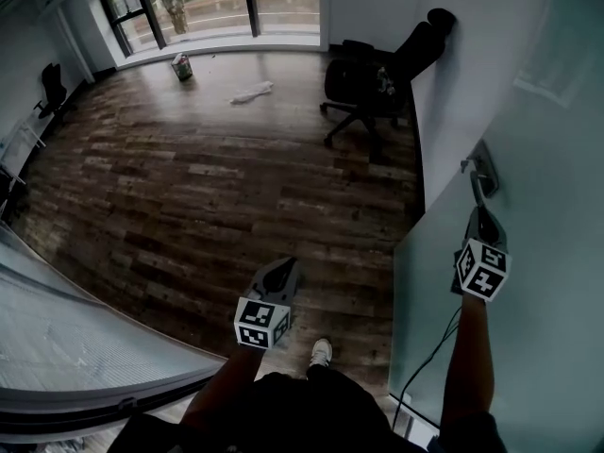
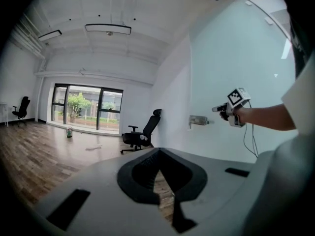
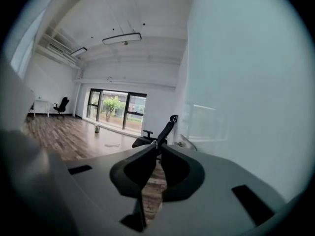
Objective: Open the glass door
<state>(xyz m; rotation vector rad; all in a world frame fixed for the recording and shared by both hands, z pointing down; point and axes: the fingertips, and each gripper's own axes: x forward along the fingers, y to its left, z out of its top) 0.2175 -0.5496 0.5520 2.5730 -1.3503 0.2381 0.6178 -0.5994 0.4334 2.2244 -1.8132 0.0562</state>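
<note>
While our right gripper (image 1: 482,217) hovers just short of the door (image 1: 547,281) handle (image 1: 483,173), fingers narrow and empty, we must spread them and clamp it; left gripper (image 1: 281,270) closed, empty.

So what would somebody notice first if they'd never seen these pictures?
Probably the big frosted glass door on the right, with the right tongs reaching toward its metal handle. Then the black office chair beyond it and the bright window at the room's far end.
</note>
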